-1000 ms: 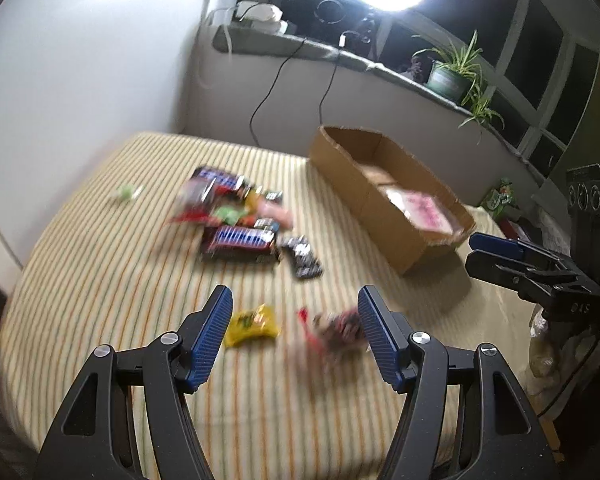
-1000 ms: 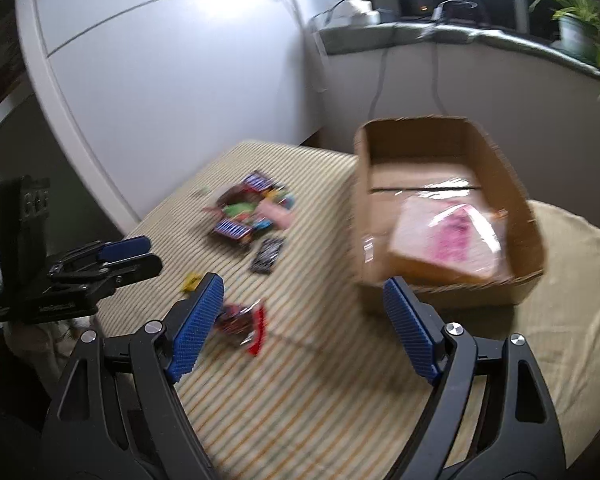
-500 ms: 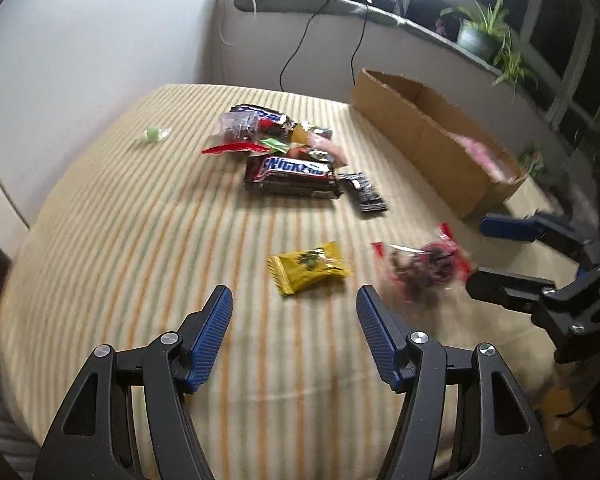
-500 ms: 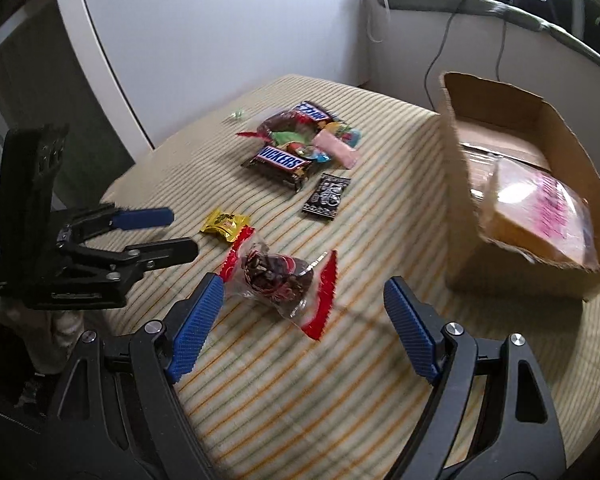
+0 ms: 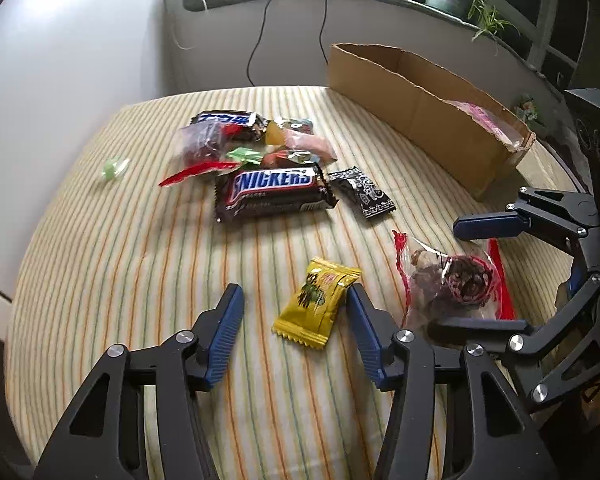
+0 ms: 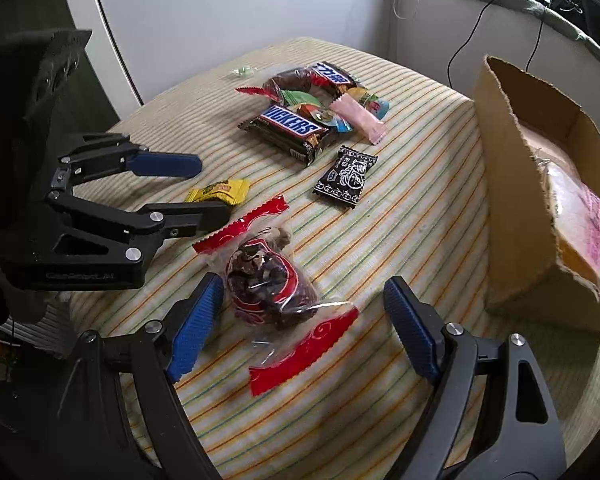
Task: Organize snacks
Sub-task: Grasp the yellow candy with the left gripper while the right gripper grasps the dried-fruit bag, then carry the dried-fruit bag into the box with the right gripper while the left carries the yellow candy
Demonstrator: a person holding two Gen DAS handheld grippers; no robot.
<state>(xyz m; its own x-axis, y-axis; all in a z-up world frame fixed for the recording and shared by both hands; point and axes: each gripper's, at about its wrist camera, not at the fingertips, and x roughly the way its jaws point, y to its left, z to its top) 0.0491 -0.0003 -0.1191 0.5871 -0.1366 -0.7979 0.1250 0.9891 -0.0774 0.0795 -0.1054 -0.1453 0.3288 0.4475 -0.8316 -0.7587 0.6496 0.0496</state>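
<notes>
Left gripper [image 5: 294, 312], jaws half spread and just now narrowing, is straddling the yellow candy packet [image 5: 317, 307], one pad beside its edge, not yet pinching. Right gripper [image 6: 302, 322], jaws wide, is flanking the clear red-ended bag [image 6: 274, 280]. Both wrappers are probably light, crinkly and slippery; grasping mid-body seems best. Farther off are lying the snack pile [image 5: 260, 160] and cardboard box [image 5: 420, 120].

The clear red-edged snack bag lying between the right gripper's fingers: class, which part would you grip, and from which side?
Grip the bulging middle of the clear red-edged snack bag, where the dark contents sit, coming down from above with the right gripper as it is now, open and straddling it. The flat red sealed ends are thin and floppy and lie on the striped cloth, so they probably offer less purchase.
</notes>
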